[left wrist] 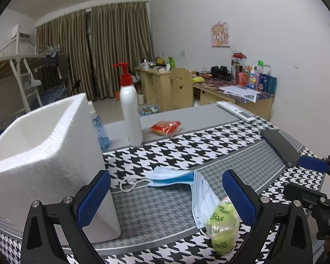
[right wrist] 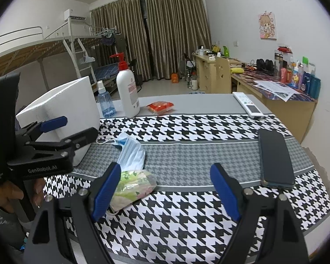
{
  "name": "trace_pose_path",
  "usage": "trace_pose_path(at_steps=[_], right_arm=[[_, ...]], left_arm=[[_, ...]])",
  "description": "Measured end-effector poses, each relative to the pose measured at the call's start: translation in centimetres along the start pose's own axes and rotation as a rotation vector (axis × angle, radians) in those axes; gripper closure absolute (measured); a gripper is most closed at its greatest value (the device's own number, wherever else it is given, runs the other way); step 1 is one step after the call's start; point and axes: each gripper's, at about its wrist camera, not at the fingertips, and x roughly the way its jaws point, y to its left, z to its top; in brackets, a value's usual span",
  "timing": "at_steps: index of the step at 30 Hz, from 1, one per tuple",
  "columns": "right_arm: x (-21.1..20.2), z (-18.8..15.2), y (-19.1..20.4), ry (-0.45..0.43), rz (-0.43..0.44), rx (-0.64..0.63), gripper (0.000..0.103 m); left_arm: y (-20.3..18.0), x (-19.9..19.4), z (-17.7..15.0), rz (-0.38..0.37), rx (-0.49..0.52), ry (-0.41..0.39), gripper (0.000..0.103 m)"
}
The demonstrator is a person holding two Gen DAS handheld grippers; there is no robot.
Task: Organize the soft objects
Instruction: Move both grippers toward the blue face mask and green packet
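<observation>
A blue face mask [left wrist: 187,182] [right wrist: 129,151] lies on the houndstooth cloth, next to a green tissue pack [left wrist: 222,226] [right wrist: 134,184]. A white foam box [left wrist: 44,154] [right wrist: 61,114] stands open-topped at the left. A red snack packet [left wrist: 165,127] [right wrist: 160,107] lies further back. My left gripper [left wrist: 166,195] is open and empty above the cloth, the box by its left finger, the tissue pack by its right. My right gripper [right wrist: 165,192] is open and empty, its left finger beside the tissue pack.
A white pump bottle [left wrist: 131,107] [right wrist: 127,92] and a blue spray bottle [right wrist: 105,100] stand behind the box. A dark phone [left wrist: 279,147] [right wrist: 275,158] lies on the cloth at right, a white remote [left wrist: 235,111] [right wrist: 247,104] beyond it. The table edge runs along the right.
</observation>
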Motion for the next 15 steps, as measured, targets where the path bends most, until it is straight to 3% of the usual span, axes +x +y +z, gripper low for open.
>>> trace_pose_path(at_steps=[15], right_arm=[[1.7,-0.3,-0.1,0.043,0.011,0.001,0.016]], left_arm=[[-0.9,2.1,-0.3,-0.04,0.003,0.09,0.002]])
